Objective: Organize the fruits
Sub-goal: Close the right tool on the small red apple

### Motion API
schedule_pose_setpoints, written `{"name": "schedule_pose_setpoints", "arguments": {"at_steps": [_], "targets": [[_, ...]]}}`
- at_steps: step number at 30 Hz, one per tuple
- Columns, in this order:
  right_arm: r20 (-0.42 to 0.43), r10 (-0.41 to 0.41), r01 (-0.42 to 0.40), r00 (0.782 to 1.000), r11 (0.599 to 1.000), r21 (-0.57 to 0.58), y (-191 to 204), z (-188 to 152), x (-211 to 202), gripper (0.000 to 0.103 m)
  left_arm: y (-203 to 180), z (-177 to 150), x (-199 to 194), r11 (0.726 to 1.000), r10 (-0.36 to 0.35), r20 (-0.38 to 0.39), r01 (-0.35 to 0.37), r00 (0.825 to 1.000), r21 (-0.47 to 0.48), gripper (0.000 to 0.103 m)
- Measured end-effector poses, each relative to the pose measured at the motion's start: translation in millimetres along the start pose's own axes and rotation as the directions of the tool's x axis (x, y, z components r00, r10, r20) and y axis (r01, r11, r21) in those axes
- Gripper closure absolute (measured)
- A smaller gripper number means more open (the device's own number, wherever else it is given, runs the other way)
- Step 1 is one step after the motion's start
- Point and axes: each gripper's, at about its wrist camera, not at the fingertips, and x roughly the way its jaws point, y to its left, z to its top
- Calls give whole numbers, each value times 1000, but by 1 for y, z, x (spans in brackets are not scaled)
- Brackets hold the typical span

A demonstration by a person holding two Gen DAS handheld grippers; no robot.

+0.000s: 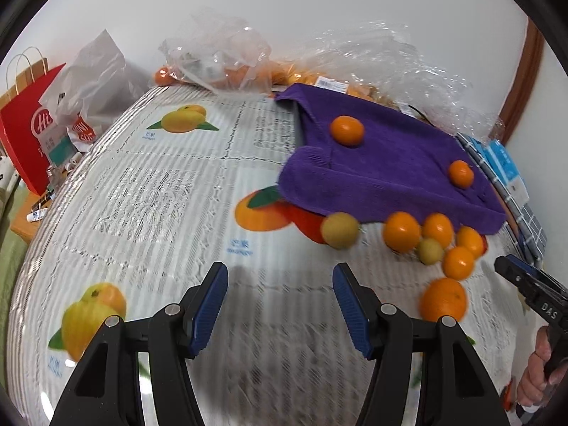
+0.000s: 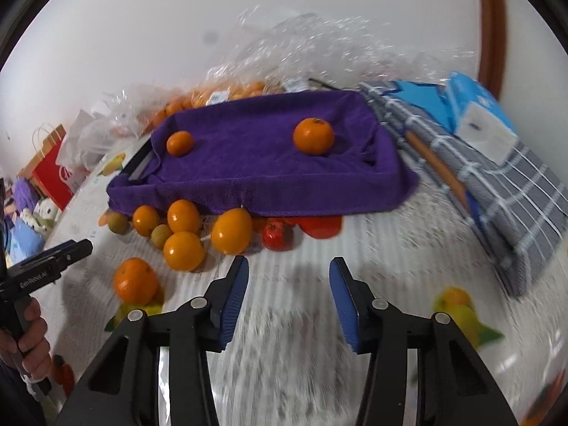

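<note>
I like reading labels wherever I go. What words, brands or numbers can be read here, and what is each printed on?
"Hi": red paper bag, white letters in a circle; the rest is cut off.
"DAS": right gripper, on its black body.
"GenRobot.AI": left gripper, on its black body.
"mango": tablecloth, under the printed fruit; barely legible.
Too blurred or small: the blue characters on the tablecloth, the white plastic bag print, the barcode sticker.

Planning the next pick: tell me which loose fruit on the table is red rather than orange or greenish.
The small red apple-like fruit, just below the purple towel's front edge; the others are orange or yellow-green.
</note>
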Motion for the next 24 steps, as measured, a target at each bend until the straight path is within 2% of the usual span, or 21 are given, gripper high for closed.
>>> {"name": "schedule_pose_setpoints", "arguments": {"at_steps": [3, 5, 11, 14, 19, 24], "targets": [[-39, -7, 6, 999, 1000, -30, 4, 5, 24, 65, 4, 1, 5, 1000, -4, 17, 5, 1000, -5, 44], [-34, -19, 18, 999, 999, -42, 4, 8, 29, 66, 3, 1, 5, 1000, -26, 19, 26, 999, -1, 43], [-35, -37, 34, 999, 995, -95, 9, 13, 36, 67, -9, 2, 9, 998, -8, 2, 7, 1000, 62, 41], [-33, -20, 17, 999, 994, -110, 10, 13, 36, 78, -15, 3, 9, 996, -33, 3, 33, 999, 82, 41], [-14, 38, -39, 999, 997, -67, -3, 14, 31, 78, -24, 12, 15, 996, -59, 22, 58, 998, 75, 43], [13, 29, -29, 999, 999, -37, -17, 13, 23, 78, -37, 19, 27, 994, -44, -2, 44, 999, 100, 51]]}}
